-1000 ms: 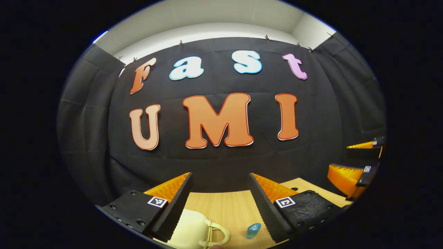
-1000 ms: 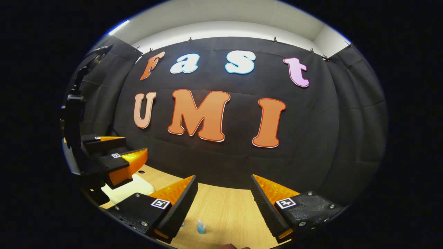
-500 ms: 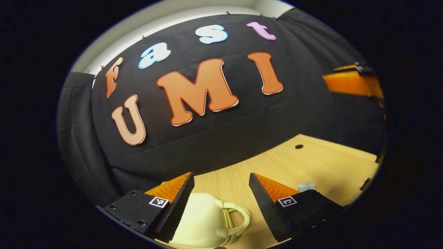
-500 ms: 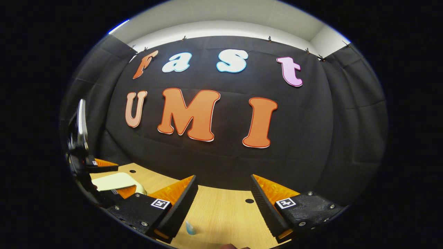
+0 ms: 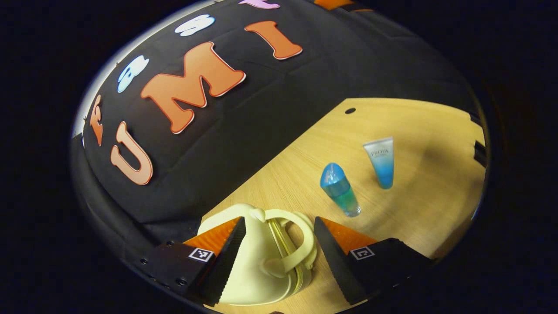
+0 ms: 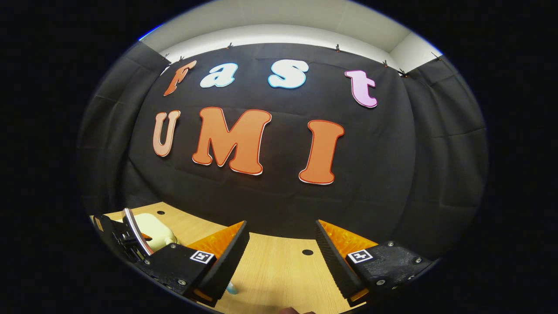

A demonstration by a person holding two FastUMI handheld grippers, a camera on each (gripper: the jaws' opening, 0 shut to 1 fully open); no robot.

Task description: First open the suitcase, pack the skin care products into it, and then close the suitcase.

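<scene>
Left gripper view: your left gripper (image 5: 279, 244) hangs open over the bench (image 5: 418, 131), fingers wide apart, nothing pressed between them. Directly between and below the fingers lies the suitcase (image 5: 257, 261), small, cream-coloured, still shut, its looped handle (image 5: 296, 248) turned toward the right finger. The left finger overlaps the case's edge in the picture; whether it touches, you cannot tell. Just past the right finger stands a blue bottle (image 5: 339, 189) with a rounded cap, tilted in this view. A little beyond it, apart from it, sits a tube (image 5: 382, 160), clear at the flat end and blue toward the cap. Both skin care items rest on the bare wood, outside the suitcase. Farther back a small dark hole (image 5: 350, 110) marks the benchtop, then the black cloth wall.

Right gripper view: your right gripper (image 6: 281, 253) is also open and empty, held level above the bench (image 6: 279, 270). By the inner edge of its left finger a small blue item (image 6: 231, 288) peeks out, too hidden to identify. Off to the left, farther away, you see the left gripper (image 6: 124, 237) low over the suitcase (image 6: 154, 229). A hole (image 6: 307, 252) lies ahead on the wood, the cloth wall behind.
</scene>
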